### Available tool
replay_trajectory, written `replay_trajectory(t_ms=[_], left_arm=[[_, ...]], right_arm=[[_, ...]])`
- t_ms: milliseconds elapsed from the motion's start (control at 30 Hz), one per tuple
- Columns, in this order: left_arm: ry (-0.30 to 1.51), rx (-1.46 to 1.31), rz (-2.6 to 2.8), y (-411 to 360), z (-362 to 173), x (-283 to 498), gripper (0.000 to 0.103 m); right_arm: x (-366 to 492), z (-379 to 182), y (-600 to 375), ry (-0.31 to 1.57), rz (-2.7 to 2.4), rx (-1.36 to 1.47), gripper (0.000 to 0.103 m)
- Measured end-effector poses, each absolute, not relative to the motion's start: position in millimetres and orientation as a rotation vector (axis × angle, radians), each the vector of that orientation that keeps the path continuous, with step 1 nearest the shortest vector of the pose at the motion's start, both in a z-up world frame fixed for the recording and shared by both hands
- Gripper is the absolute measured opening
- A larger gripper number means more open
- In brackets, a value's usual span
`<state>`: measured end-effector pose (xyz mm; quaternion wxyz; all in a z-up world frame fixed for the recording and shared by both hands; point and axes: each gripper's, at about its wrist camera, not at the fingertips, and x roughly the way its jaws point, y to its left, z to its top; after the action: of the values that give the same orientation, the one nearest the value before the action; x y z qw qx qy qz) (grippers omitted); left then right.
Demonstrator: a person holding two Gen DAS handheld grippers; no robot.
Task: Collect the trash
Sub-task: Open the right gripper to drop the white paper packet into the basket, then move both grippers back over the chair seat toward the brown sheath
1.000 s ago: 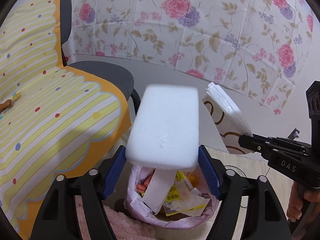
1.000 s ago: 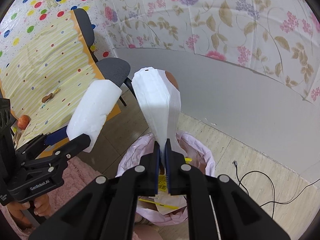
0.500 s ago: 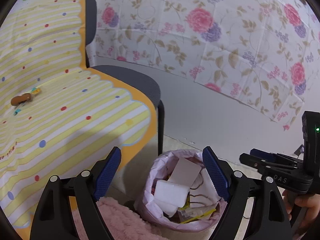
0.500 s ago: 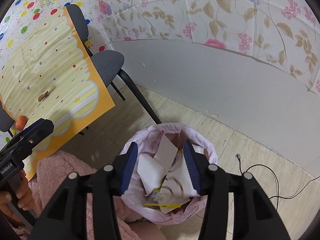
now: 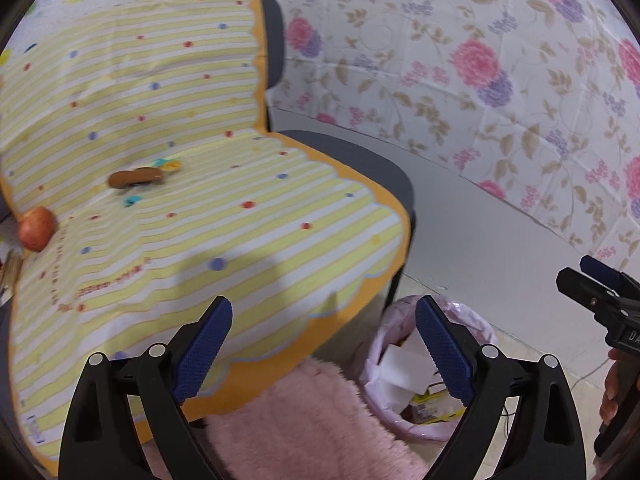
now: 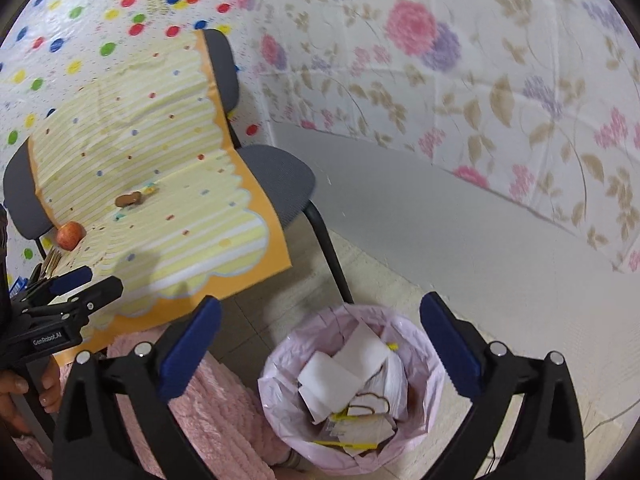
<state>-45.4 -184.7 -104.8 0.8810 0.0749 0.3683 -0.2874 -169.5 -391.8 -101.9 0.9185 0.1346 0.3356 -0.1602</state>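
1. Trash [image 6: 344, 376]: dropped into pink-lined bin [image 6: 434, 364] on floor.
2. Left gripper [image 5: 324, 344], right gripper [image 6: 320, 344]: jaws just opened wide, empty.
3. Remaining on desk [image 5: 280, 216]: brown scrap [image 5: 136, 178], apple [image 5: 36, 228].

Left wrist view: the trash bin [image 5: 404, 412] is partly hidden behind a finger of the left gripper [image 5: 323, 346], and the right gripper [image 5: 608, 300] is cut off by the right edge. Right wrist view: the floral wall [image 6: 460, 80] is blurred; print on the wrappers [image 6: 348, 428] in the bin is too small to read.
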Motion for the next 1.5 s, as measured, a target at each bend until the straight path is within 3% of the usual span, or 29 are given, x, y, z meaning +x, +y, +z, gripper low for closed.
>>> replay_trajectory(t_ms=[733, 1000, 1500], left_arm=[[0.776, 0.0, -0.09, -32, -76, 5, 0.096], [0.785, -0.01, -0.049, -8, -72, 30, 0.096], [0.851, 0.024, 0.011, 0, -85, 123, 0.096]], right_arm=[[-48, -48, -292, 0.547, -0.02, 0.107, 0.097], [13, -55, -266, 0.648, 0.067, 0.114, 0.097], [119, -66, -247, 0.664, 0.084, 0.007, 0.097]])
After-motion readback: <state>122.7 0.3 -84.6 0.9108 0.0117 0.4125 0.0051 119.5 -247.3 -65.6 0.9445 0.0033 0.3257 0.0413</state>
